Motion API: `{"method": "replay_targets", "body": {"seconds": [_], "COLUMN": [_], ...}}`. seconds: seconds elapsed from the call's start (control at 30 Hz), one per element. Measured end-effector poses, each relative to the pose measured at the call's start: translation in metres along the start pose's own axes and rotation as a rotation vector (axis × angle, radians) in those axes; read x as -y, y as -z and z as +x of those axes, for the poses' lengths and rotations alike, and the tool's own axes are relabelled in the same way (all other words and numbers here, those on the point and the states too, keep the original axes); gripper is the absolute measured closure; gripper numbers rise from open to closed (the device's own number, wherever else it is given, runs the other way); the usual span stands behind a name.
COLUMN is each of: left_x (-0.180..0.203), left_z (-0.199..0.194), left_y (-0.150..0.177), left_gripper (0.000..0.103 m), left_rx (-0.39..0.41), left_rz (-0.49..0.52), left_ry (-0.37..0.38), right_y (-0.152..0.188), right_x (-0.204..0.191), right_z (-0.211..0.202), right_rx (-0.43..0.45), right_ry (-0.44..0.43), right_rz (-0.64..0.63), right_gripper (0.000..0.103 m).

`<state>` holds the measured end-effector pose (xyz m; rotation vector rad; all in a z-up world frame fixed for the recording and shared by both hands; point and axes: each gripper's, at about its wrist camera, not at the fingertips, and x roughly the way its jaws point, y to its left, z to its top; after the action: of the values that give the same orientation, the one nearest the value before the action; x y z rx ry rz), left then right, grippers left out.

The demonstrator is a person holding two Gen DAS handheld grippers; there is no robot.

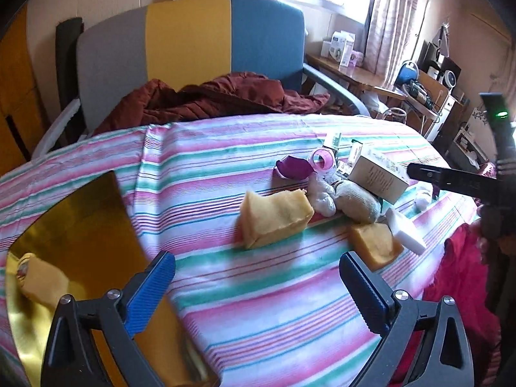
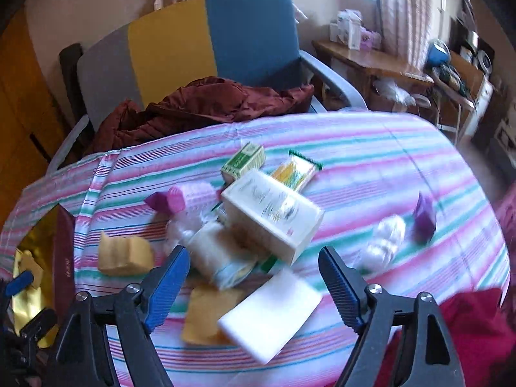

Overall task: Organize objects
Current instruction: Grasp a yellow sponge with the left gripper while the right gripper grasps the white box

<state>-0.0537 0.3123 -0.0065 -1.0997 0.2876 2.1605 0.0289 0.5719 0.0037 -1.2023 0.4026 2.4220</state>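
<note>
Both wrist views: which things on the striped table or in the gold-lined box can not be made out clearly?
- Gold-lined box, left wrist view: its lower part is hidden by the left gripper and cut off by the edge.
- Large cream carton, right wrist view: print too blurred to read.
- Clear crinkled plastic wrap, right wrist view: motion blur hides its contents.
- Pale yellow sponge block, right wrist view: partly covered by the white foam block.

My right view is smeared — the white block [image 2: 271,316] and the clear wrapped bundle [image 2: 383,242] near my claw are soft blurs, and print on the cream box [image 2: 274,216] is unreadable. In my left view the gold box [image 1: 80,225] is cut by the frame's edge — its contents stay unclear.
</note>
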Motion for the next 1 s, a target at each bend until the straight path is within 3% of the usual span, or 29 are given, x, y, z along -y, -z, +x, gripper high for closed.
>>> {"method": "replay_targets", "body": {"seconds": [0.23, 0.5, 0.67, 0.7, 0.73, 0.77, 0.8, 1.0], "left_x": [0.006, 0.015, 0.019, 0.021, 0.022, 0.022, 0.023, 0.013], "left_z": [0.046, 0.085, 0.106, 0.109, 0.112, 0.114, 0.115, 0.103], "left_y": [-0.016, -0.029, -0.035, -0.035, -0.035, -0.033, -0.032, -0.027], "left_gripper": [0.001, 0.001, 0.001, 0.003, 0.009, 0.028, 0.029, 0.034], "left_rx": [-0.070, -0.112, -0.140, -0.143, -0.142, -0.137, -0.127, -0.098], "left_rz": [-0.061, -0.071, -0.082, -0.075, -0.065, -0.052, -0.029, -0.055], "left_ry": [0.006, -0.003, 0.016, 0.009, 0.001, 0.005, -0.018, 0.041], "right_y": [-0.028, -0.039, -0.040, -0.039, -0.036, -0.033, -0.030, -0.021], "right_x": [0.013, 0.003, 0.002, 0.003, 0.003, 0.002, 0.001, 0.003], "right_z": [0.023, 0.072, 0.097, 0.101, 0.104, 0.106, 0.105, 0.084], "right_rx": [-0.024, -0.151, -0.204, -0.217, -0.232, -0.242, -0.243, -0.202], "right_ry": [0.022, -0.008, 0.002, -0.001, -0.005, -0.004, -0.008, -0.001], "right_rz": [-0.169, -0.372, -0.399, -0.396, -0.395, -0.394, -0.394, -0.350], "right_gripper": [0.017, 0.017, 0.017, 0.020, 0.032, 0.041, 0.052, 0.052]}}
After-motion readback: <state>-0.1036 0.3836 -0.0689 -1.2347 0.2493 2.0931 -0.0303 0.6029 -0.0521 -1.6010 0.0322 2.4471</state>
